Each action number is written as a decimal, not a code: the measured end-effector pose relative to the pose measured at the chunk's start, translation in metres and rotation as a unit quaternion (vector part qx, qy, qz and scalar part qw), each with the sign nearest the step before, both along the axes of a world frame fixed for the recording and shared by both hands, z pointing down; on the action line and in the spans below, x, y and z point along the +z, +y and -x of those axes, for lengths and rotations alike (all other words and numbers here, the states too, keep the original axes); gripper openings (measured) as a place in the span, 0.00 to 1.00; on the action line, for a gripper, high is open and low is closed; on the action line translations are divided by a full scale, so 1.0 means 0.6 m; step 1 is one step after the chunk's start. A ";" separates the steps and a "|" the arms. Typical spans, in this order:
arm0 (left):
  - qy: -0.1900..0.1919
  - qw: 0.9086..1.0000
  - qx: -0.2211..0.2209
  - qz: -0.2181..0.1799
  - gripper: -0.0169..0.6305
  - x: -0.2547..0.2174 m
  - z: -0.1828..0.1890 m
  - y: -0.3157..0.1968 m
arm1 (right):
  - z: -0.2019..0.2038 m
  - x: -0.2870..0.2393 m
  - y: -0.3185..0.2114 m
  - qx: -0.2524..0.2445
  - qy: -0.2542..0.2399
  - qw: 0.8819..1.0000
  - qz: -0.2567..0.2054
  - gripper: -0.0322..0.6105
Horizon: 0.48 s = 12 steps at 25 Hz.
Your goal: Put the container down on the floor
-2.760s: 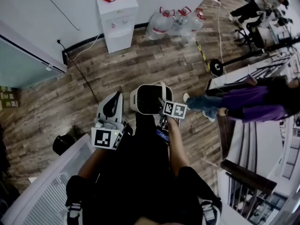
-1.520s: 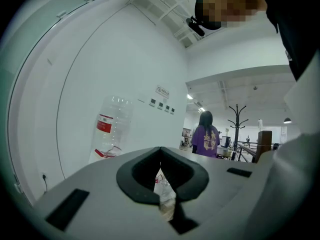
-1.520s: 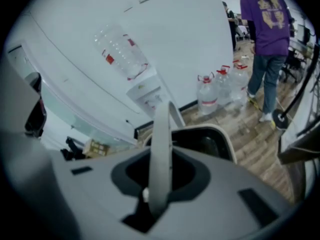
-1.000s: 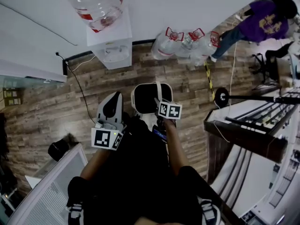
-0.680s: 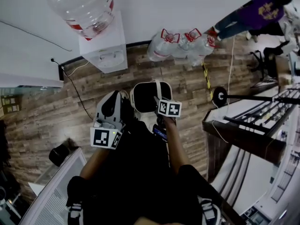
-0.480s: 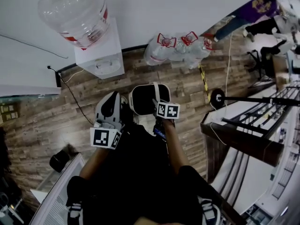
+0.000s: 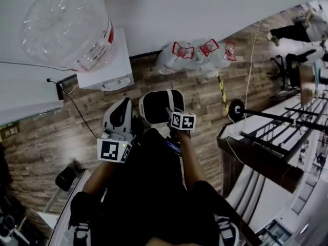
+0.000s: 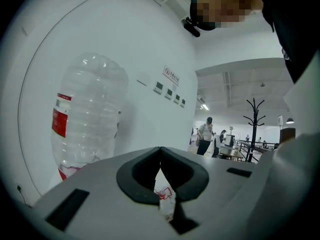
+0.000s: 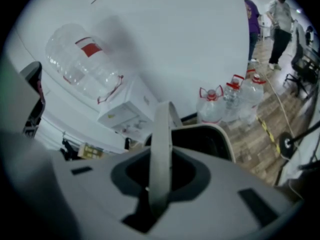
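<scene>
A white container (image 7: pixel 155 106) with a dark inside hangs by its pale handle (image 9: pixel 161 149) over the wooden floor (image 7: pixel 205 96). My right gripper (image 7: pixel 170 111) is shut on that handle, which stands upright between the jaws (image 9: pixel 159 184), with the container's rim (image 9: pixel 222 133) just beyond. My left gripper (image 7: pixel 122 116) is beside the container on its left, apart from it. Its jaws meet at the tips with nothing in them (image 8: pixel 160 156), and it points toward the wall and the big water bottle (image 8: pixel 87 114).
A white water dispenser (image 7: pixel 105 68) with a large clear bottle (image 7: pixel 66 27) stands at the wall ahead. Three spare bottles (image 7: pixel 197 58) lie on the floor to its right. A dark railing (image 7: pixel 266 147) runs on the right, a black object (image 7: pixel 66 177) sits at lower left.
The head view has shifted toward the dispenser, so its bottle looms larger at upper left. Both grippers and the hanging container keep their places relative to my body.
</scene>
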State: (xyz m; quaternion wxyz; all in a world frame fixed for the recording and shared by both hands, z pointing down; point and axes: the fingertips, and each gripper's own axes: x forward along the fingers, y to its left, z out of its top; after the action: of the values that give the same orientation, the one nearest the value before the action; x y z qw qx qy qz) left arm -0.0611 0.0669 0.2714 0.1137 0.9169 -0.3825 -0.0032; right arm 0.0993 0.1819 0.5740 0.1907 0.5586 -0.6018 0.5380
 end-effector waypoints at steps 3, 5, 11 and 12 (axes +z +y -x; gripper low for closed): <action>-0.007 1.000 0.000 0.001 0.07 0.001 -0.010 -0.031 | -0.010 0.008 -0.043 0.000 0.002 1.000 0.000 0.17; -0.006 1.000 -0.007 0.005 0.07 0.002 -0.018 -0.046 | -0.019 0.019 -0.069 -0.007 0.004 1.000 0.001 0.17; -0.013 0.999 -0.038 0.010 0.07 0.018 -0.055 -0.109 | -0.048 0.065 -0.165 -0.037 0.008 0.999 0.008 0.17; -0.017 0.999 -0.048 0.009 0.07 0.023 -0.060 -0.119 | -0.050 0.076 -0.178 -0.041 0.007 0.999 0.010 0.17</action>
State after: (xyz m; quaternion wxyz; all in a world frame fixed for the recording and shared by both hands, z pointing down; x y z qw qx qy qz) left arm -0.0252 -0.0045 0.2851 0.1152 0.8963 -0.4281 0.0106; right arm 0.1296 0.0748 0.6197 0.2225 0.5349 -0.6176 0.5319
